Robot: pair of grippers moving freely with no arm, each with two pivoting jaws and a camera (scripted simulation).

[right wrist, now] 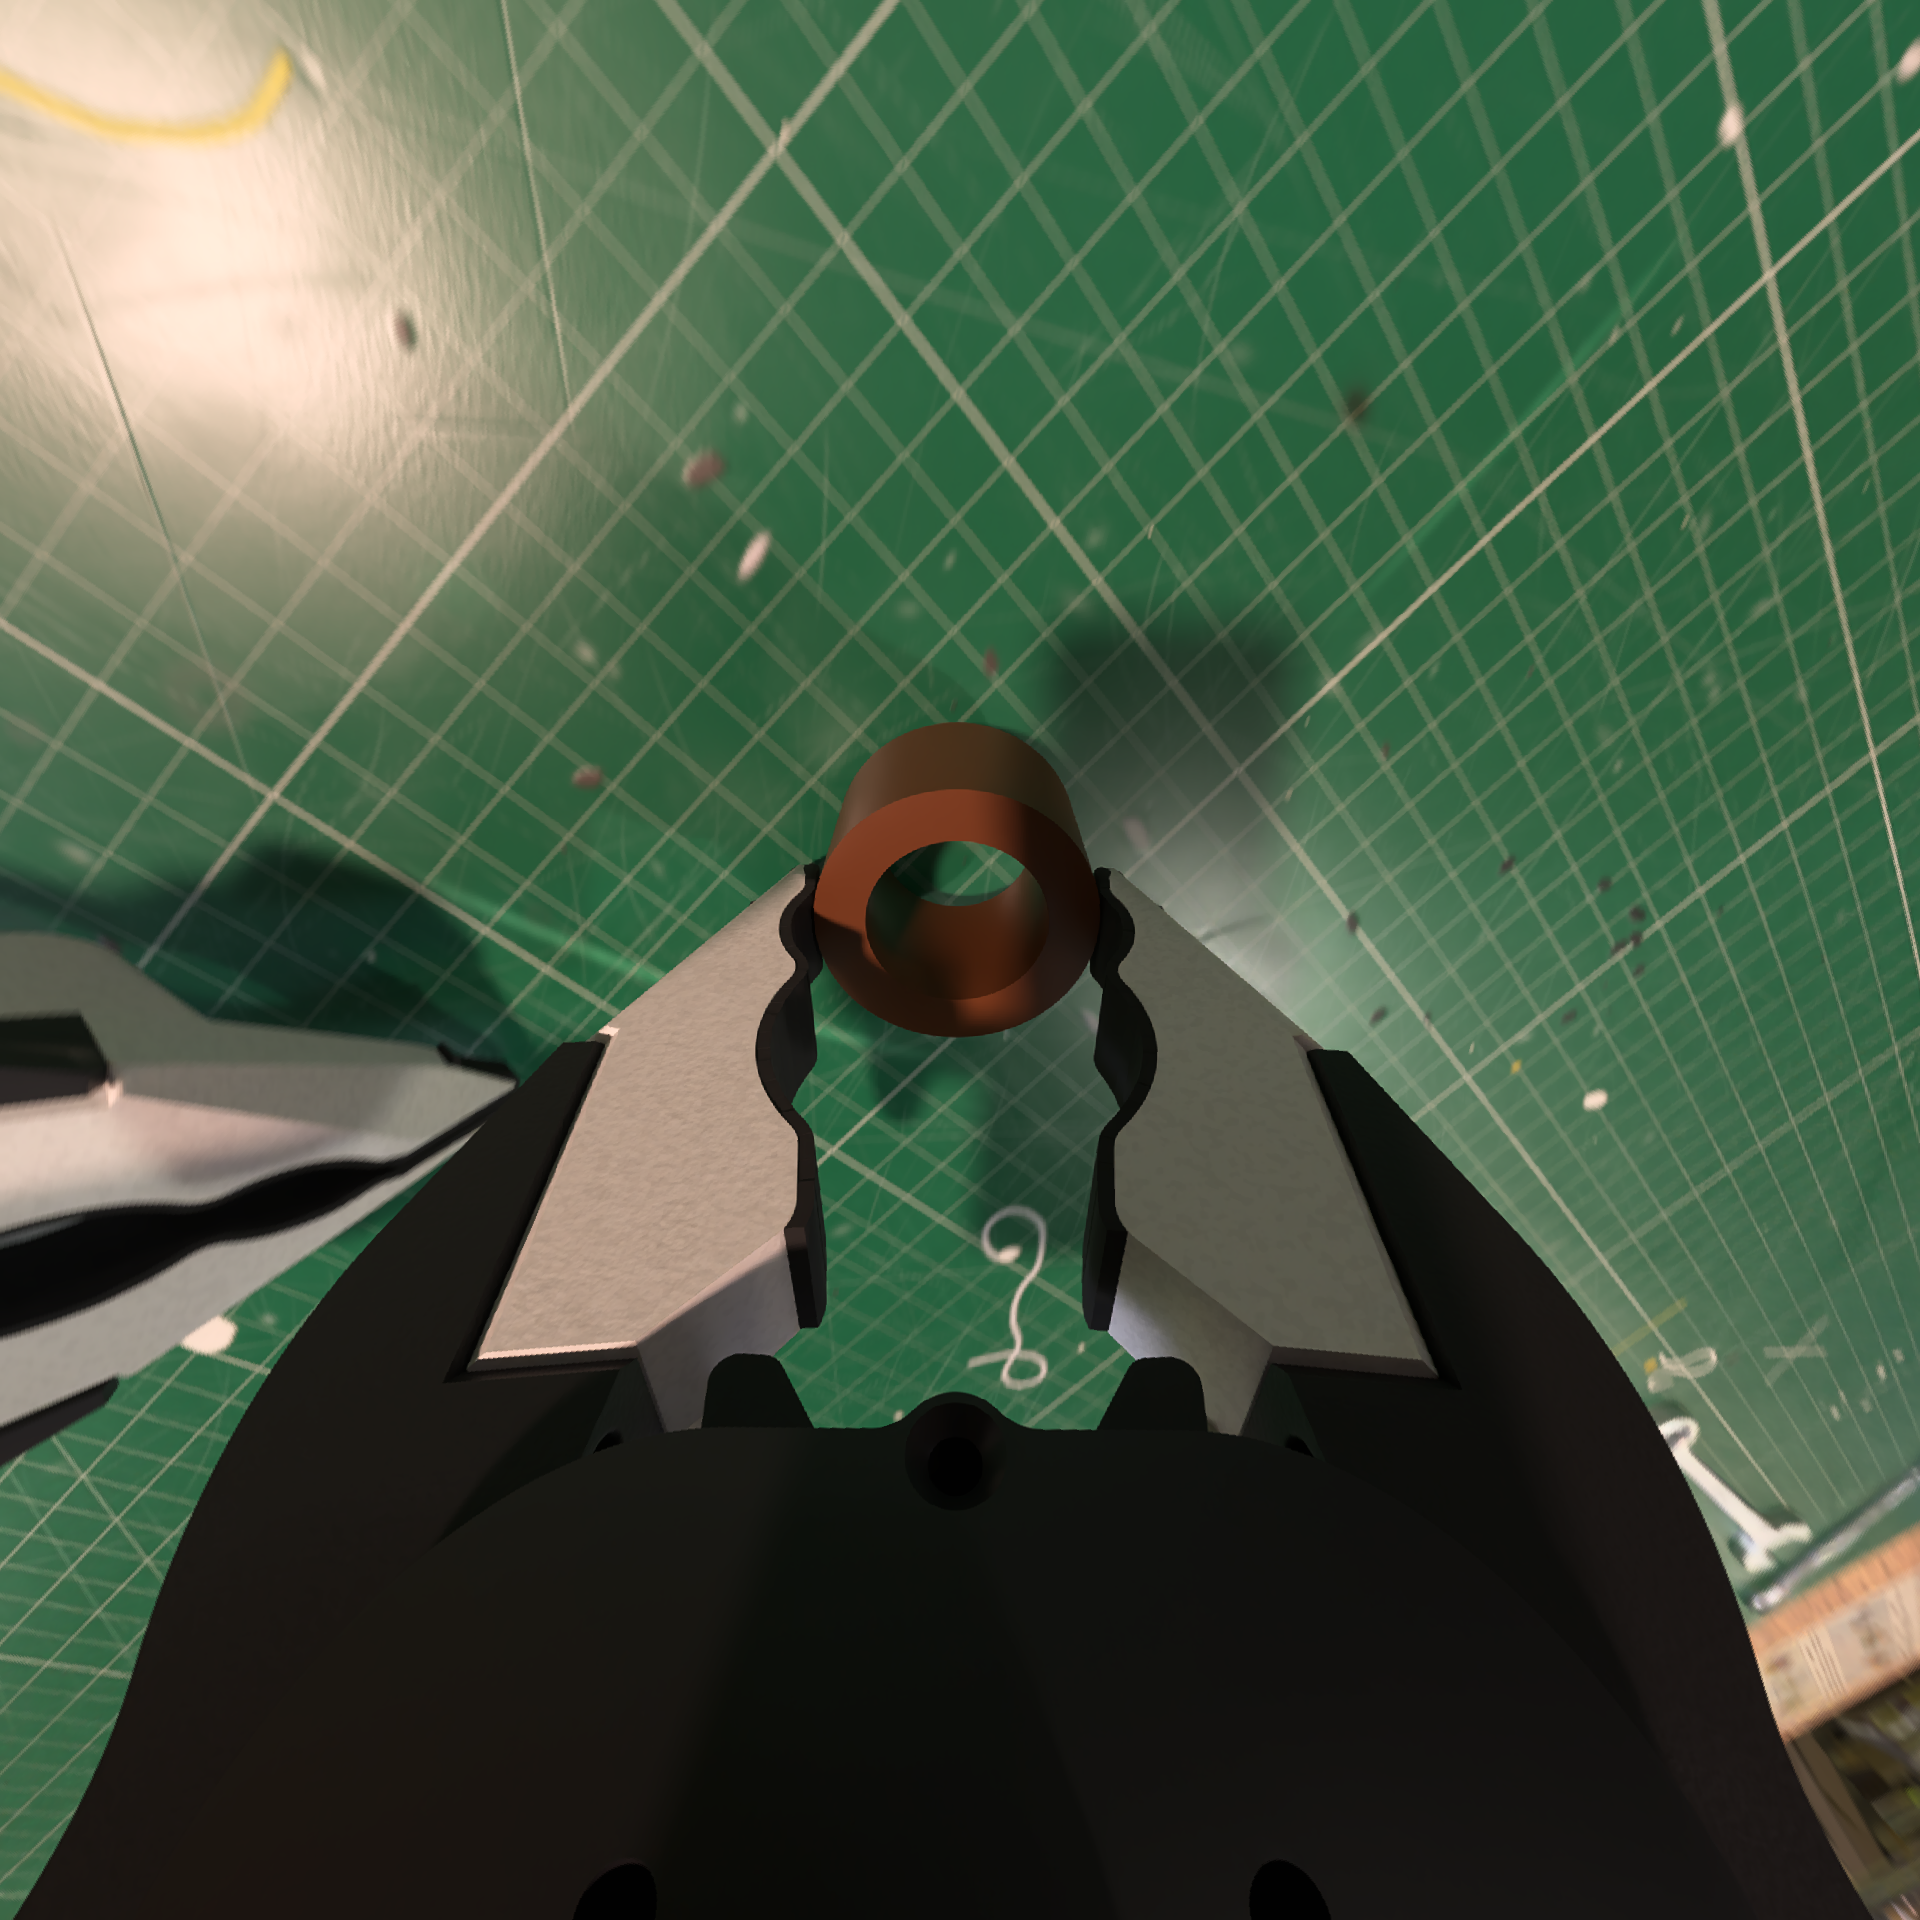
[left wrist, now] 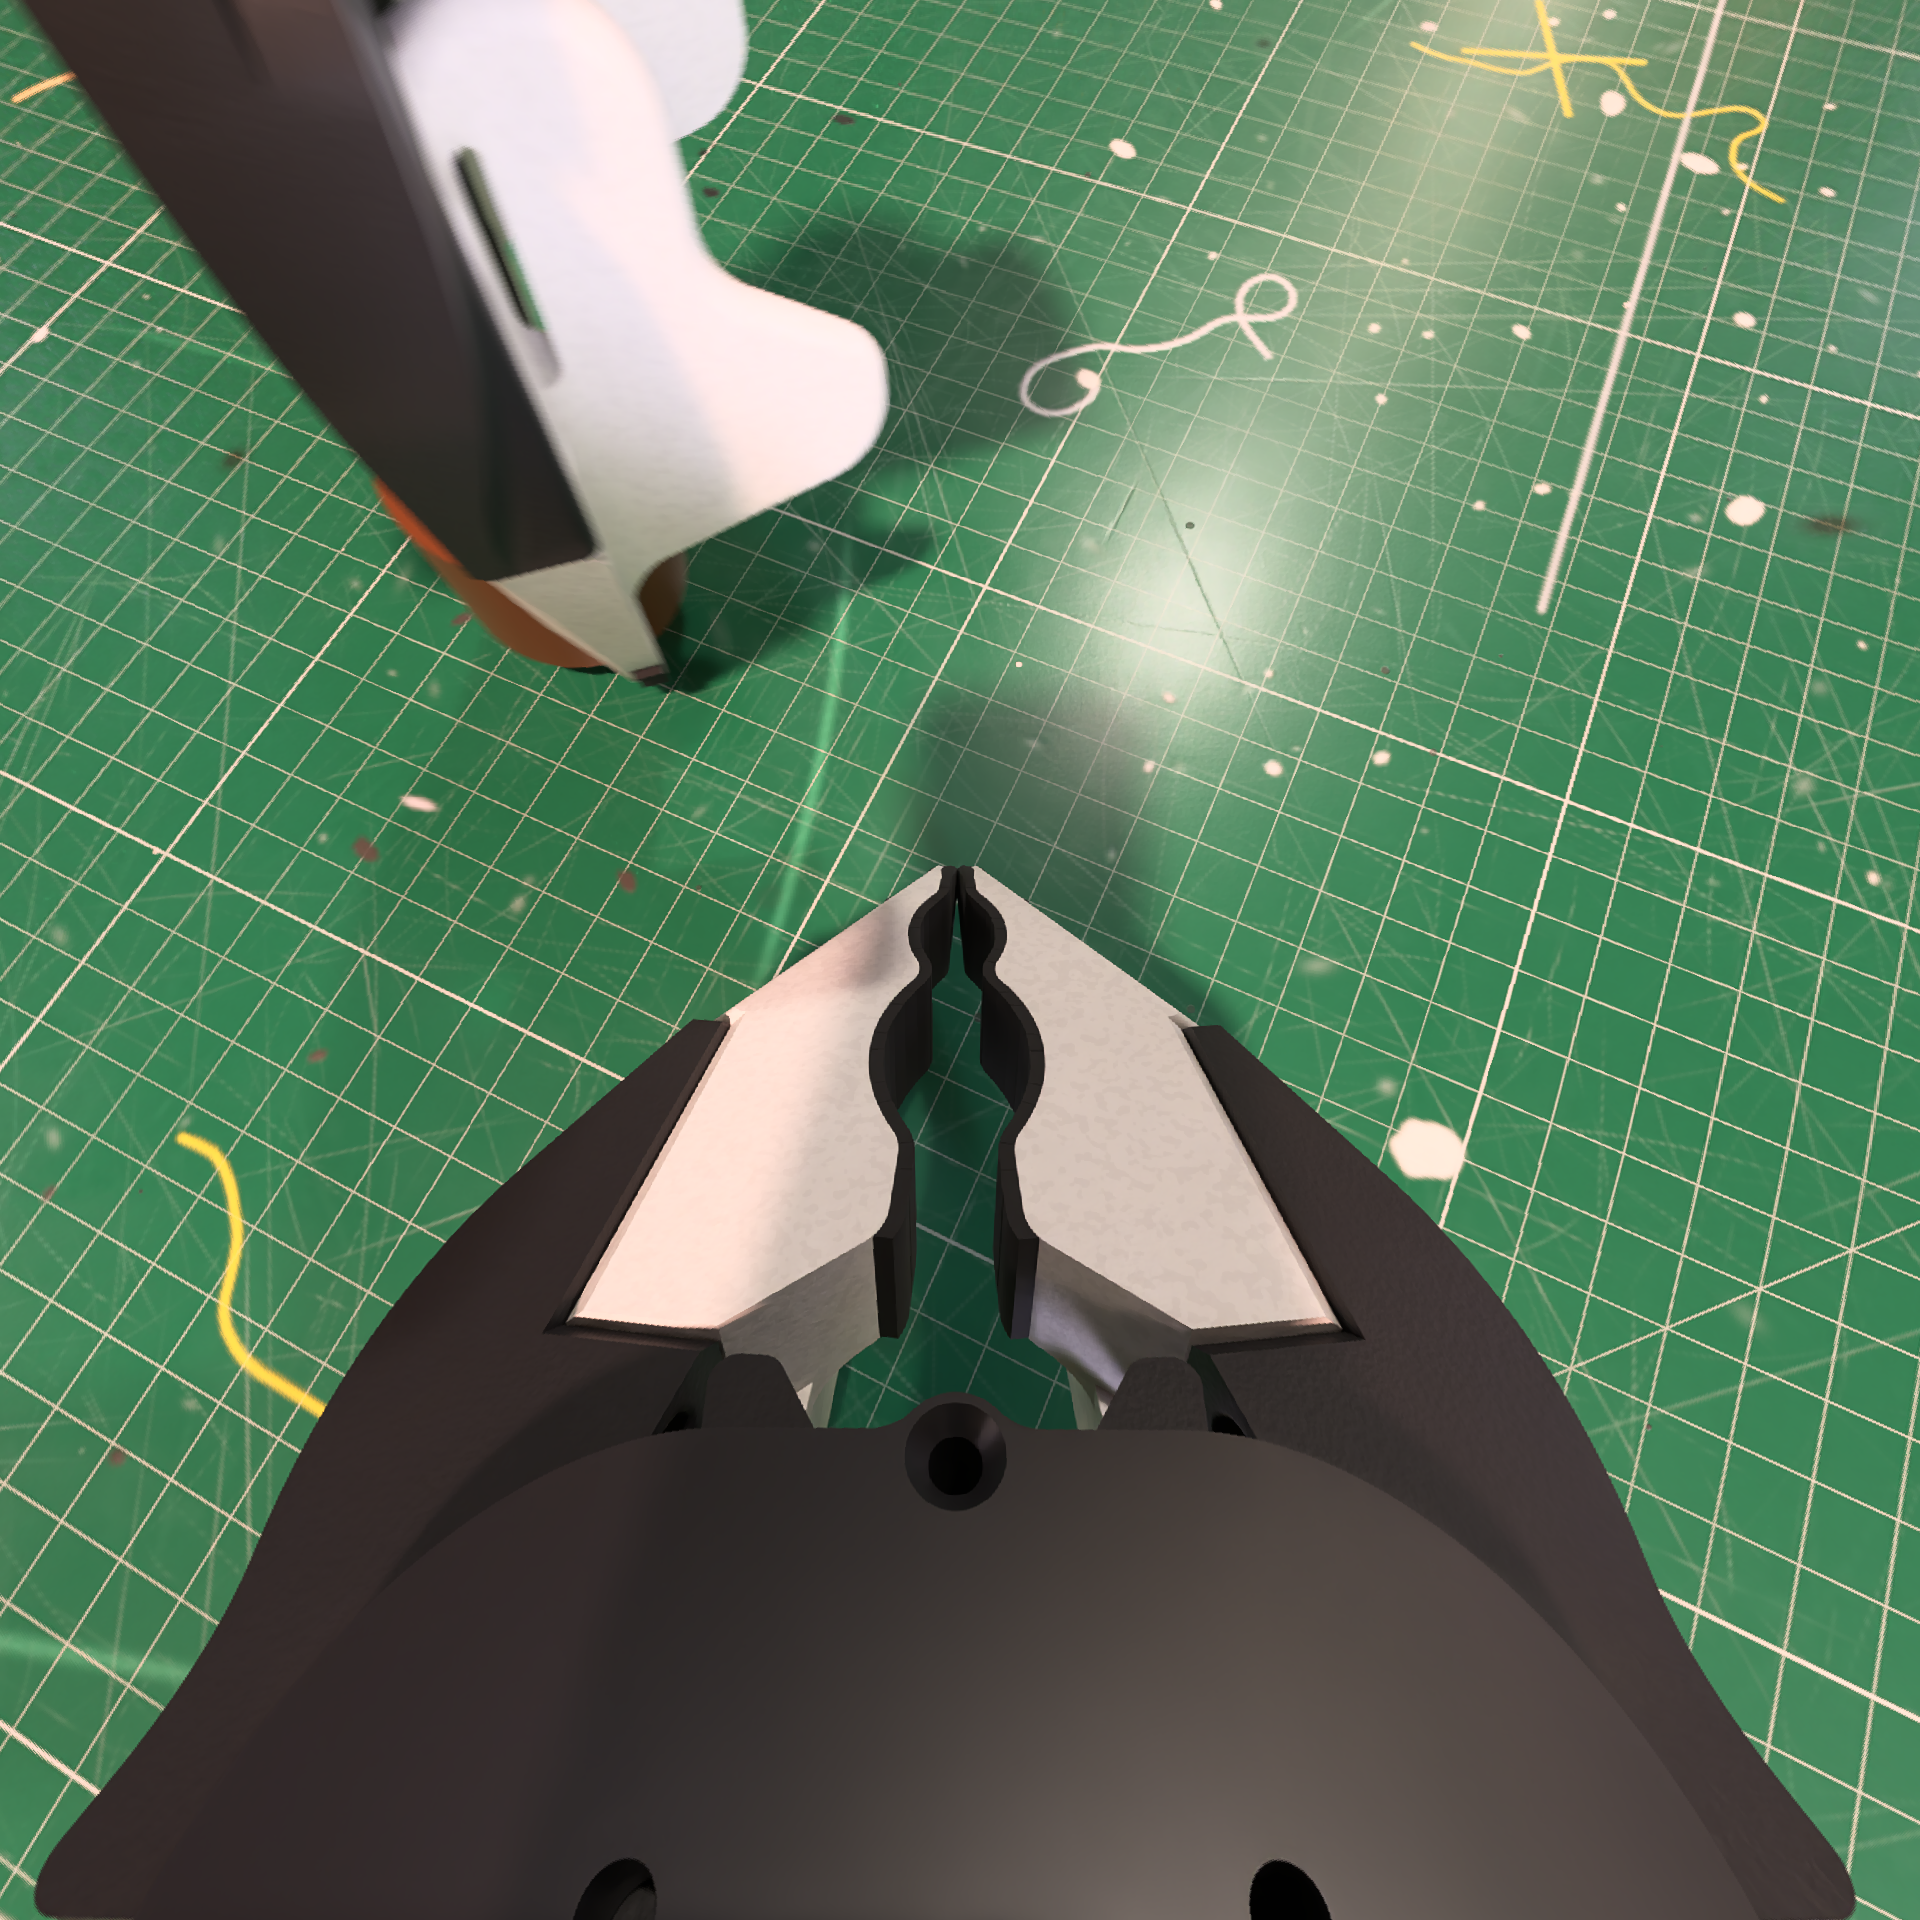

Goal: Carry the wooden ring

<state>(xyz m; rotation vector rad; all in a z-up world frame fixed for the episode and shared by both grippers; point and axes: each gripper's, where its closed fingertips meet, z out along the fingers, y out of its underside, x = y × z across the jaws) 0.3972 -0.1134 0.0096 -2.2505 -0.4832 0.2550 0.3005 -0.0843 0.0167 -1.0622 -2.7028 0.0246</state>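
The wooden ring (right wrist: 951, 1003) is a short reddish-brown tube. It sits between the fingertips of my right gripper (right wrist: 954, 883), which is shut on its sides, with the hole facing the camera. In the left wrist view the right gripper (left wrist: 636, 649) comes down from the upper left, and the ring (left wrist: 525, 621) shows at its tip, close above the green mat (left wrist: 1351, 935). Whether the ring touches the mat is unclear. My left gripper (left wrist: 957, 873) is shut and empty, to the right of the ring and apart from it. It also shows at the left edge of the right wrist view (right wrist: 208, 1132).
The green cutting mat (right wrist: 1455, 520) carries grid lines, paint specks and yellow and white scribbles. At the lower right of the right wrist view, a wooden ruler-like strip (right wrist: 1849, 1631) lies along the mat's edge, with a small white metal piece (right wrist: 1730, 1501) beside it.
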